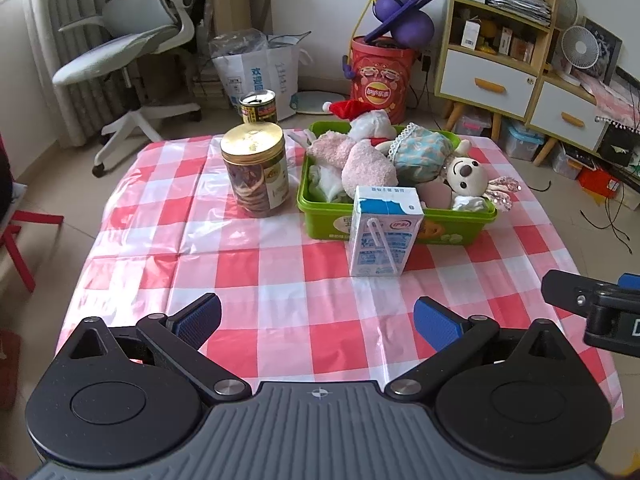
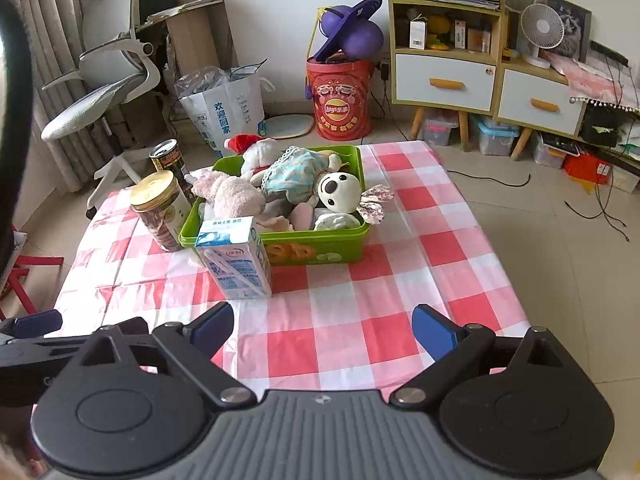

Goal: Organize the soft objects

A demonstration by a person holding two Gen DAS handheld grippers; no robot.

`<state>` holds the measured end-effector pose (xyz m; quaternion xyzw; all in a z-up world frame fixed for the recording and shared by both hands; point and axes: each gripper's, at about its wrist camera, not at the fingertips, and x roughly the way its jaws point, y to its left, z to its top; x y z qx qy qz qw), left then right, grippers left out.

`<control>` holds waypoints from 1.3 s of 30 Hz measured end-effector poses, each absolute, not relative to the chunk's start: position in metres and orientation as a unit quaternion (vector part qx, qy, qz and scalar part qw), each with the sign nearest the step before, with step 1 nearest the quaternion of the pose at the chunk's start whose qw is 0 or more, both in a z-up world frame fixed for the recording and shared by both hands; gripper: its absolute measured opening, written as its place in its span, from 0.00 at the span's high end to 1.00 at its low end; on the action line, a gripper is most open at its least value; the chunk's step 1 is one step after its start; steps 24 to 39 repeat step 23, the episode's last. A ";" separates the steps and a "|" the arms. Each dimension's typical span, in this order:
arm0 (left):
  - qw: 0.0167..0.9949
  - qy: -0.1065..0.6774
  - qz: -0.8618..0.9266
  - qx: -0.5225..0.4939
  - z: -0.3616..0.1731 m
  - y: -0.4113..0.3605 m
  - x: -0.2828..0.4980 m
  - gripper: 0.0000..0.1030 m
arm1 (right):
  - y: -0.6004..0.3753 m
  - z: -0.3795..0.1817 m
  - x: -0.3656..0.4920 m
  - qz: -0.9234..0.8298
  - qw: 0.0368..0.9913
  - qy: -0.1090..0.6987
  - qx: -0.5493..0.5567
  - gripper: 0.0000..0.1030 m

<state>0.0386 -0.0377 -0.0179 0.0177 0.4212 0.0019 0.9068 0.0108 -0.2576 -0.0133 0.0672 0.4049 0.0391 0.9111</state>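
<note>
Soft toys (image 1: 372, 152) piled in green bin (image 1: 400, 228), centre frame. None left on checked cloth (image 1: 280, 280); task looks essentially done. Left gripper (image 1: 318, 322) and right gripper (image 2: 322, 330) both released, empty, low in frame.

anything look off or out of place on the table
Mostly tidy. The cream plush mouse hangs its sequinned pink ear over the green plastic bin's rim, and the white-and-blue milk carton leans slightly. Nothing is spilled.
</note>
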 end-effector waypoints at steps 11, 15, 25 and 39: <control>0.905 0.424 -0.003 0.021 -0.019 -0.041 0.038 0.05 | -0.255 -0.014 0.009 0.041 0.910 0.407 0.061 0.27; 0.904 0.426 -0.005 0.020 -0.020 -0.040 0.038 0.05 | -0.255 -0.014 0.009 0.041 0.910 0.408 0.060 0.27; 0.902 0.431 -0.013 0.019 -0.021 -0.041 0.039 0.05 | -0.255 -0.014 0.008 0.042 0.909 0.410 0.058 0.27; 0.902 0.431 -0.013 0.019 -0.021 -0.041 0.039 0.05 | -0.255 -0.014 0.008 0.042 0.909 0.410 0.058 0.27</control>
